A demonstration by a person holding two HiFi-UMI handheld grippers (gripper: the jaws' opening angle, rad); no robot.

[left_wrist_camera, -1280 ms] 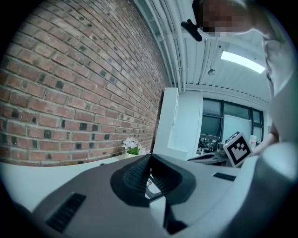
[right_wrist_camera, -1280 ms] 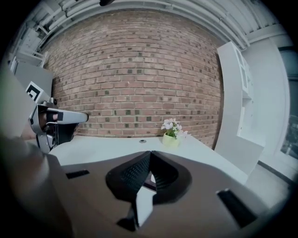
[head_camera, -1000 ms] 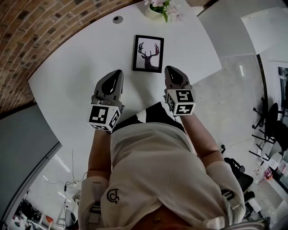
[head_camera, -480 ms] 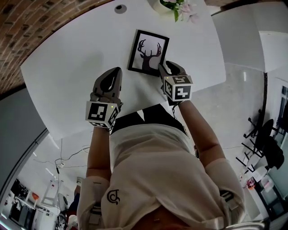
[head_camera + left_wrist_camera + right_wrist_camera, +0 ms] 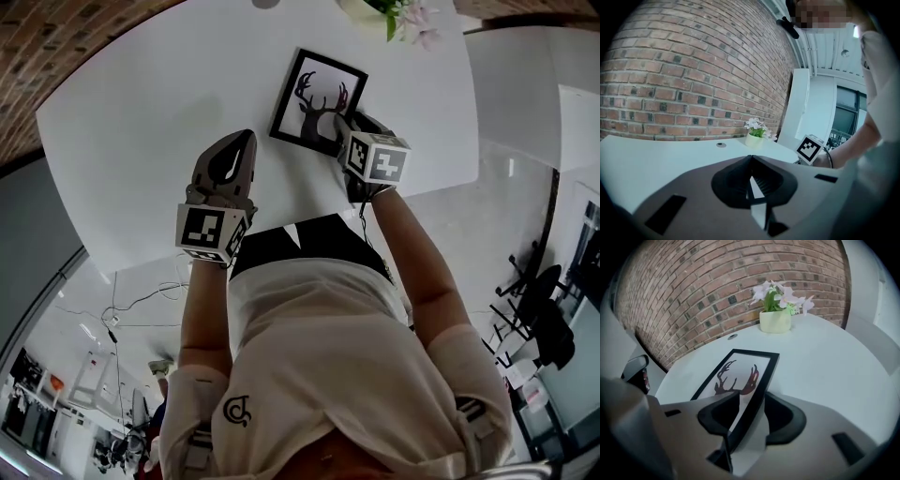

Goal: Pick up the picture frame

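The picture frame [image 5: 317, 98], black-edged with a deer silhouette, lies flat on the white table [image 5: 141, 122]. My right gripper [image 5: 352, 125] is tipped steeply down over the frame's near right corner. Its jaws are opening, and in the right gripper view the frame's [image 5: 740, 376] right edge runs between them with the pads apart from it [image 5: 747, 404]. To the left of the frame, my left gripper [image 5: 240, 145] hovers over bare tabletop. It is shut with nothing in it [image 5: 751, 171].
A pale pot of pink-white flowers [image 5: 370, 11] [image 5: 775, 320] stands on the table beyond the frame. A small round cap [image 5: 733, 336] sits in the tabletop left of the pot. A brick wall curves behind the table. The table's edge is just right of the frame.
My right gripper has dropped onto the frame's right edge and gone from shut to wide open. My left gripper has sunk a little and stayed shut.
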